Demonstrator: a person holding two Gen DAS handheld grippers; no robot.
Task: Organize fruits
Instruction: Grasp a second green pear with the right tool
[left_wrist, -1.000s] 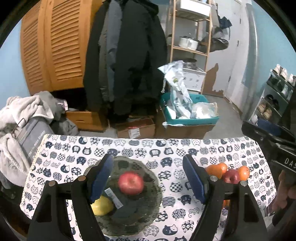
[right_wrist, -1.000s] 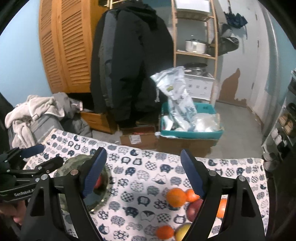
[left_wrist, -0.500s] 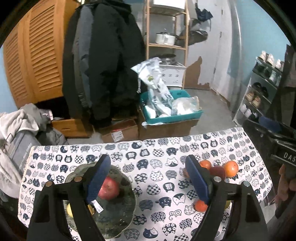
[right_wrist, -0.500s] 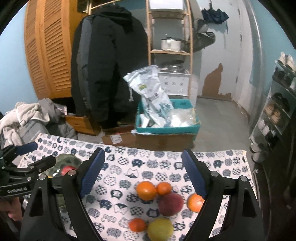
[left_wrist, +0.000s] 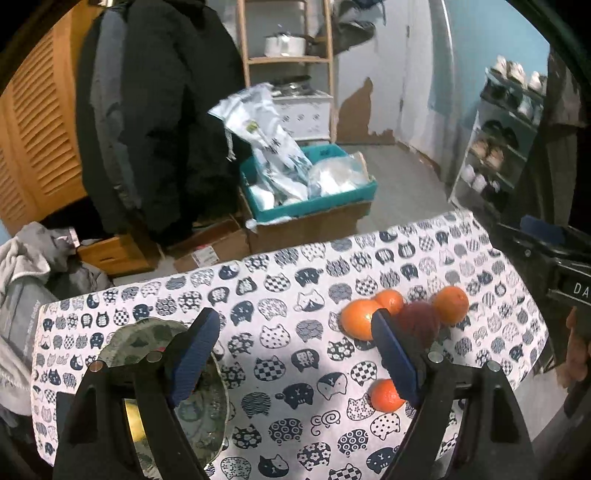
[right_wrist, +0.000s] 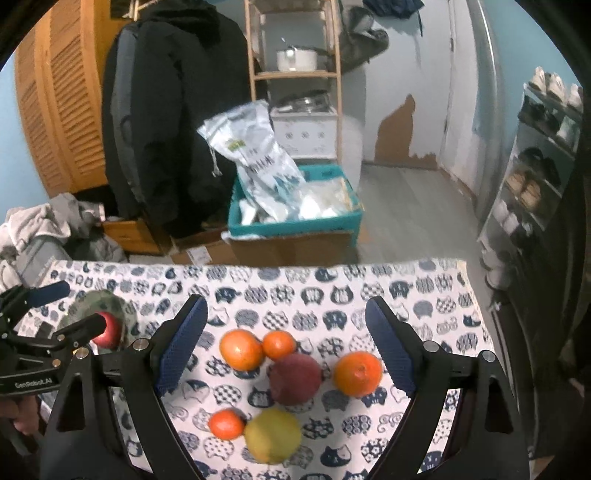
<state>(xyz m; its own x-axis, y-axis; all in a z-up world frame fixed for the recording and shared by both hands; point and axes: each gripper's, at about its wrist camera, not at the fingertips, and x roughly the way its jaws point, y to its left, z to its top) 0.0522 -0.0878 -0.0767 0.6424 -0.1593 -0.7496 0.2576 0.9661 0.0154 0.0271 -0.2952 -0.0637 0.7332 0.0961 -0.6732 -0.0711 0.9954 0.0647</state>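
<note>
1. White lettering "GenRobot.AI" runs along the black left gripper (right_wrist: 48, 317); the black right gripper (left_wrist: 554, 258) shows "DA".
2. The mottled green glass bowl (right_wrist: 110, 306) holds a red apple (right_wrist: 109, 334).
3. Loose oranges (right_wrist: 241, 349), a dark red fruit (right_wrist: 295, 378) and a yellow-green fruit (right_wrist: 272, 435) lie on the cat-print tablecloth (right_wrist: 424, 306).
4. Both grippers' jaws have just been opening and stand spread, gripping nothing.

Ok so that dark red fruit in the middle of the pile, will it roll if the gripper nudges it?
Probably only a little. The dark red fruit is round, but oranges and a yellow-green fruit crowd it. Its skin looks smooth, so the pads may slip. The open right gripper seems wide enough.
</note>
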